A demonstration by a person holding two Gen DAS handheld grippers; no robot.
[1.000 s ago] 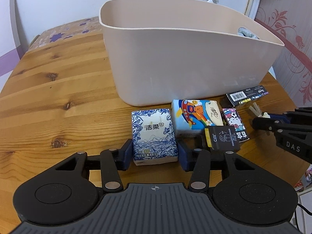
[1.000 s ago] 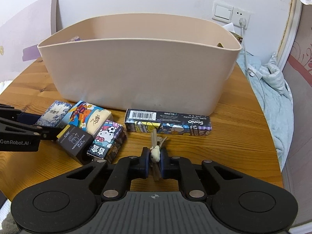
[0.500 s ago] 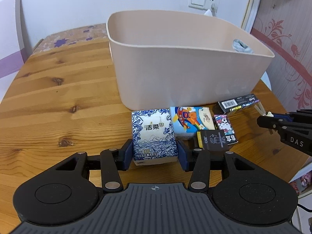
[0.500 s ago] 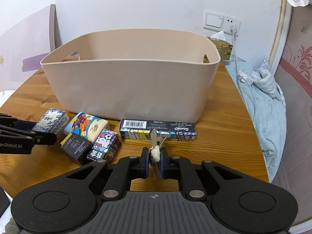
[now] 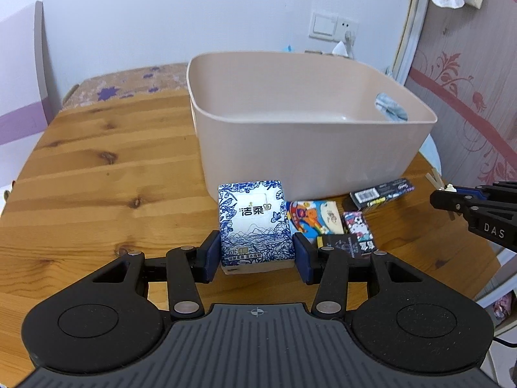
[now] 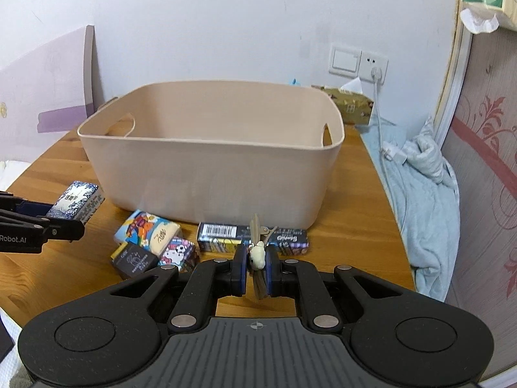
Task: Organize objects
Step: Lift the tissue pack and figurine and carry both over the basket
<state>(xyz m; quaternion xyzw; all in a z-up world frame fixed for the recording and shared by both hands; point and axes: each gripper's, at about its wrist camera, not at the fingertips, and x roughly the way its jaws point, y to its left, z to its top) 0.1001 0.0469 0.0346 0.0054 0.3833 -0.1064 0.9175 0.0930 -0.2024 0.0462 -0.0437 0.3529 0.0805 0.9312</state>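
My left gripper (image 5: 257, 250) is shut on a blue-and-white tissue pack (image 5: 255, 220), held above the wooden table in front of the beige bin (image 5: 300, 148). In the right wrist view the same pack (image 6: 77, 199) hangs at the far left. My right gripper (image 6: 256, 258) is shut on a small hair clip (image 6: 258, 249) with a cream figure, also off the table. Below lie a cartoon tissue pack (image 6: 148, 231), a Hello Kitty pack (image 6: 177, 253), a small black box (image 6: 132, 260) and a long barcode box (image 6: 226, 237). The bin's floor looks bare where visible.
The table (image 5: 97, 174) is round-edged, dropping off close on the right. A light blue cloth (image 6: 420, 187) and a plugged-in cable (image 6: 378, 123) lie to the right of the bin. A patterned tissue box (image 6: 349, 108) stands behind the bin by the wall.
Both grippers have risen with their loads, so the tissue pack and the clip are higher over the table. The bin's inside has come into view.
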